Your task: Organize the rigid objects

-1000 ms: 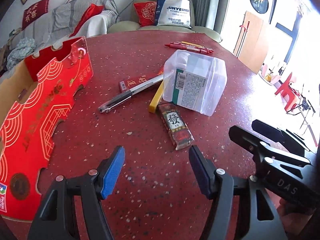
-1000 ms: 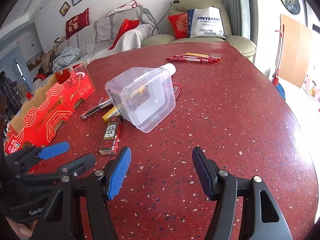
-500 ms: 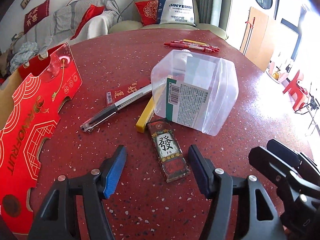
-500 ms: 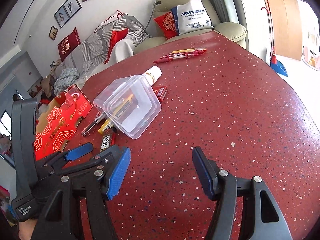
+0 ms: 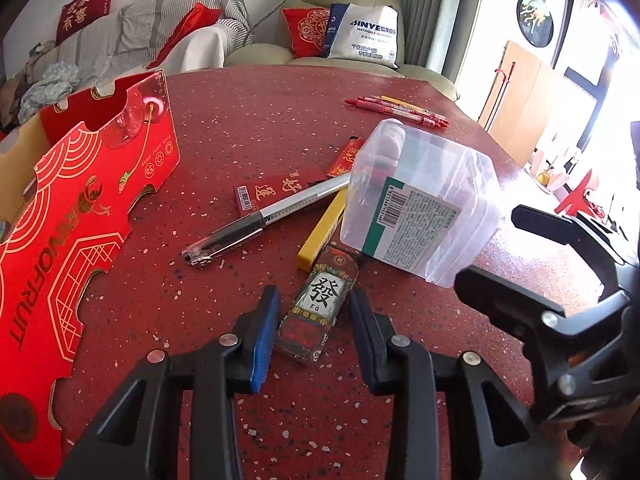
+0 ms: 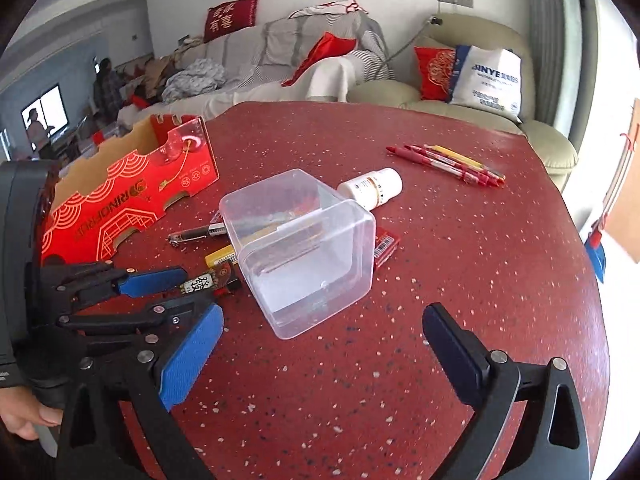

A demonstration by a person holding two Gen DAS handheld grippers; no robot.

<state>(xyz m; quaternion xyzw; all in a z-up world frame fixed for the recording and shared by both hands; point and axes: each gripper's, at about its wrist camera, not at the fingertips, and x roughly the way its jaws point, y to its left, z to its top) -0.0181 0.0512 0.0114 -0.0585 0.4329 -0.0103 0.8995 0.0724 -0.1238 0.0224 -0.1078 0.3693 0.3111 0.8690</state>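
Note:
A small dark pack printed with a 發 character [image 5: 318, 304] lies flat on the red table [image 5: 224, 288]. My left gripper [image 5: 312, 296] straddles it with its jaws closing. The blue pads sit close beside its long edges, and a thin gap still shows on the right. A clear plastic container [image 6: 304, 248] lies on its side, mouth toward my right gripper [image 6: 324, 314]. That gripper's jaws are opening wide just in front of the container's rim, with nothing pressed. A silver pen [image 5: 264, 220], a yellow stick [image 5: 324, 228] and a red packet [image 5: 272, 192] lie partly under the container.
An open red cardboard box [image 5: 80, 208] stands along the left. A white bottle [image 6: 372, 188] lies behind the container, and red and yellow markers [image 6: 444, 162] lie farther back. My two grippers are close together near the container. The table's curved edge runs on the right.
My left gripper moved forward until the 發 pack lay between its fingers, and its jaws narrowed. My right gripper rolled, swung toward the container, and its jaws spread much wider.

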